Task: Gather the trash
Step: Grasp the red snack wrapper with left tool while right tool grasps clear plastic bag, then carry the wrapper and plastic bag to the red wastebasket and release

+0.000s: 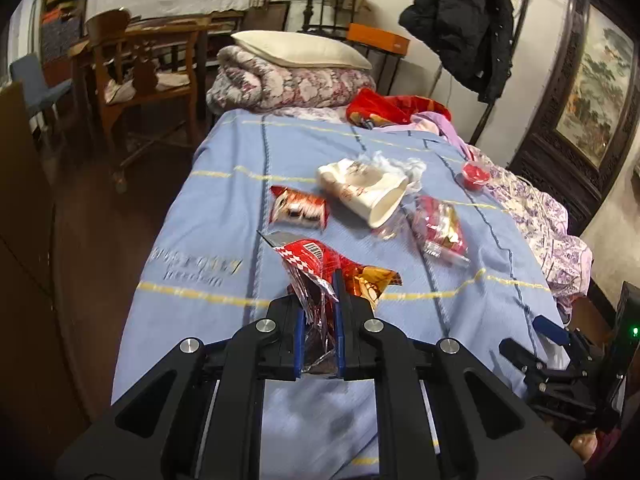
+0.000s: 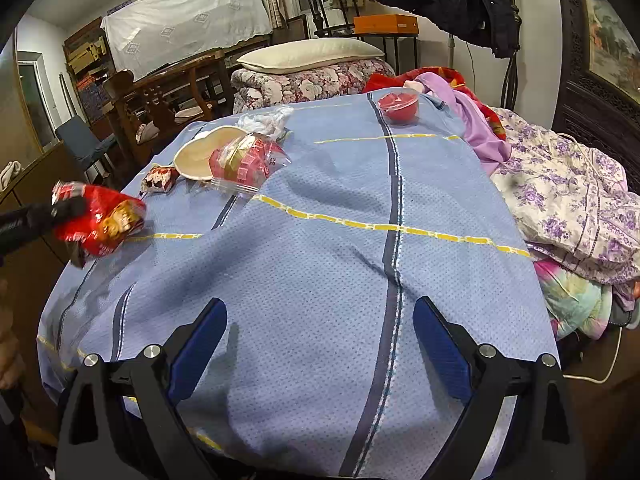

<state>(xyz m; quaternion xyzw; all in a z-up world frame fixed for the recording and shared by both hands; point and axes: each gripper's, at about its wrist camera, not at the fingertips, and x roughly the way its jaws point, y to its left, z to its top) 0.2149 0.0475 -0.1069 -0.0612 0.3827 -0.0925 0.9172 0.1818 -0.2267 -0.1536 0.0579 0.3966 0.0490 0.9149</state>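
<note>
My left tool (image 1: 320, 300) is clenched on a red snack bag (image 1: 320, 264); the small red wrapper (image 1: 298, 208) lies just ahead, nearer than my released right tool (image 2: 320, 344).

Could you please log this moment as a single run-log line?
left hand-held gripper: shut on red snack bag | right hand-held gripper: open, nothing held | on bedspread: paper cup, red cup

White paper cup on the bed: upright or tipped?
Tipped. The paper cup lies on its side on the blue bedspread, its open mouth facing the left wrist camera, crumpled white plastic behind it.
</note>
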